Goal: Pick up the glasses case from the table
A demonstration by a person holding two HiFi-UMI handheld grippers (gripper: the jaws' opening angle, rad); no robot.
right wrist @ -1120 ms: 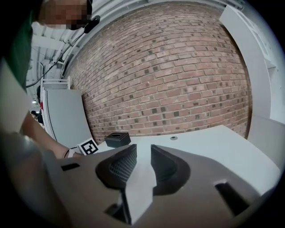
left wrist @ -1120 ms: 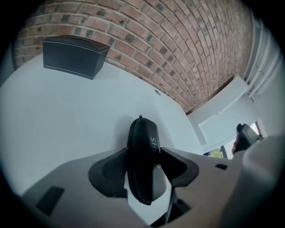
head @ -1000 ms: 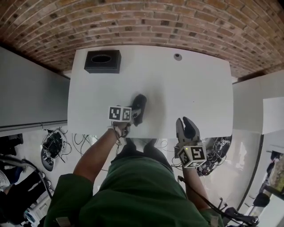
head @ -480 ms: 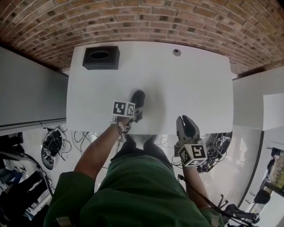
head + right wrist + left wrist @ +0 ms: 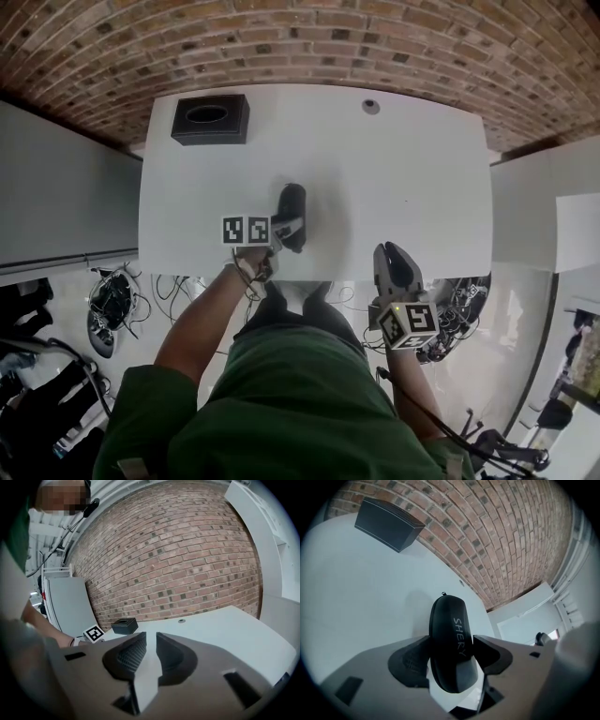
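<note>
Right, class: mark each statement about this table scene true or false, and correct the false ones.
1. The glasses case stands between the left gripper's jaws. True; they have just been closing on it.
2. The right gripper holds the black box. False: its jaws, which have just been closing, hold nothing; the box stands on the table.
3. The table is black. False: it is white.
4. A brick wall stands behind the table. True.

Operator: plain green T-shirt point(image 5: 300, 403), short sleeves. The same green sleeve point(image 5: 18, 531) shows at 10 o'clock in the right gripper view. Pale band point(image 5: 247, 266) on left wrist, thin dark cords looped at it. Thin black cable point(image 5: 427, 414) crosses right forearm, exits toward 4 o'clock. Dark trousers point(image 5: 302, 317) at 12 o'clock of shirt.
</note>
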